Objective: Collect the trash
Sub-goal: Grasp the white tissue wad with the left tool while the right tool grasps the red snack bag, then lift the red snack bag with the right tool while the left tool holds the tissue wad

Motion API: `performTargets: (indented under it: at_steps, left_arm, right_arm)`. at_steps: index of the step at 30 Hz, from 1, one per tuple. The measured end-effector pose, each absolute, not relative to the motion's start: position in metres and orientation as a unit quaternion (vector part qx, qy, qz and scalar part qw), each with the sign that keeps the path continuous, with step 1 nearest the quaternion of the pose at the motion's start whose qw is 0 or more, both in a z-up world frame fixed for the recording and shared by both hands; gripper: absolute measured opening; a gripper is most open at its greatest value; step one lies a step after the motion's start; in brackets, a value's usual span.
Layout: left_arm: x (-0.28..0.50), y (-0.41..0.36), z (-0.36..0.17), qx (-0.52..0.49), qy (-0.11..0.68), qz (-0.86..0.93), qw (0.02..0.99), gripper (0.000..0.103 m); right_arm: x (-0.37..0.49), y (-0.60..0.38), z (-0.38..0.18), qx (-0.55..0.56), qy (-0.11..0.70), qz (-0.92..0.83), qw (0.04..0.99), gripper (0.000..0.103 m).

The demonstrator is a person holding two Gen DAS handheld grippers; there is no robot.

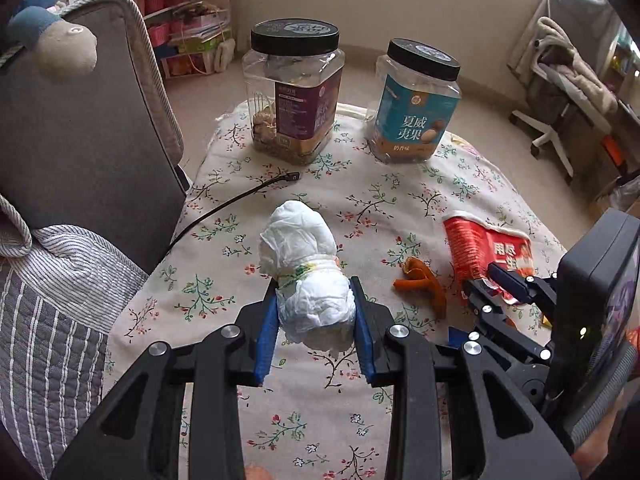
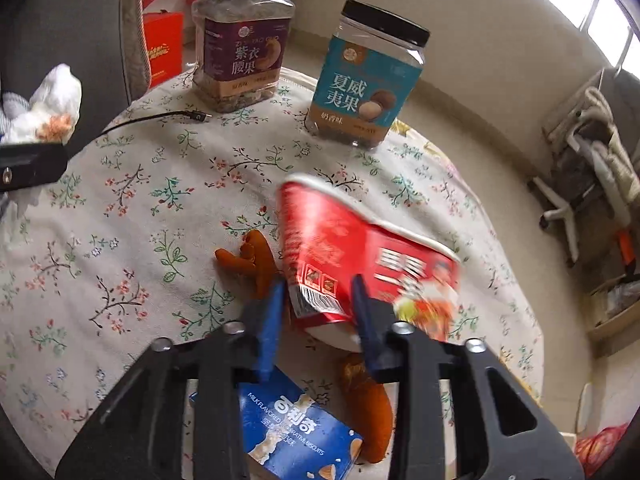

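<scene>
**Both grippers loaded with trash over floral table**

Blue-padded left gripper (image 1: 316, 316) sits closed to the width of a crumpled white tissue wad (image 1: 306, 264), gripping its near end; wad looks soft, light, compressible, so the mid-body hold seems fine, loose tail may flop; right gripper (image 2: 318, 308) is narrowed onto the base edge of a crushed red paper noodle cup (image 2: 360, 260), cup tilted and blurred, apparently off the cloth; thin card, likely light but crushable, rim or base fold is the sensible hold; orange peel pieces (image 2: 248, 260) lie just beside it on the floral tablecloth (image 2: 120, 240); blue biscuit box (image 2: 288, 428) lies under the right fingers; purple-label clear nut jar (image 1: 294, 92) and teal-label clear nut jar (image 1: 412, 100) stand upright at far edge, apart; no bin visible.
</scene>
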State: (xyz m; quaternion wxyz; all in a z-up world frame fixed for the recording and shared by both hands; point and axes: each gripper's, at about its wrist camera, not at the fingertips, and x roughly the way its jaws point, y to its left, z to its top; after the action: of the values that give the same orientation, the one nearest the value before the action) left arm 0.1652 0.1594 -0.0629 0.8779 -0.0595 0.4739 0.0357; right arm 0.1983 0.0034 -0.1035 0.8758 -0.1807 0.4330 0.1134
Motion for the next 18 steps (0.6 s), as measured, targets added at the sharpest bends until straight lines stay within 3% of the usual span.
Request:
performTargets:
  at_steps: [12,18]
  left_arm:
    - [0.157,0.147,-0.047,-0.072,0.448,0.027,0.891,0.033]
    - [0.151,0.14,-0.038,-0.076,0.434,0.024,0.897,0.033]
  right_arm:
    - [0.179,-0.058,-0.046,0.01,0.421,0.152,0.894,0.018]
    - [0.166,-0.074,-0.034,0.044,0.417,0.16,0.893,0.018]
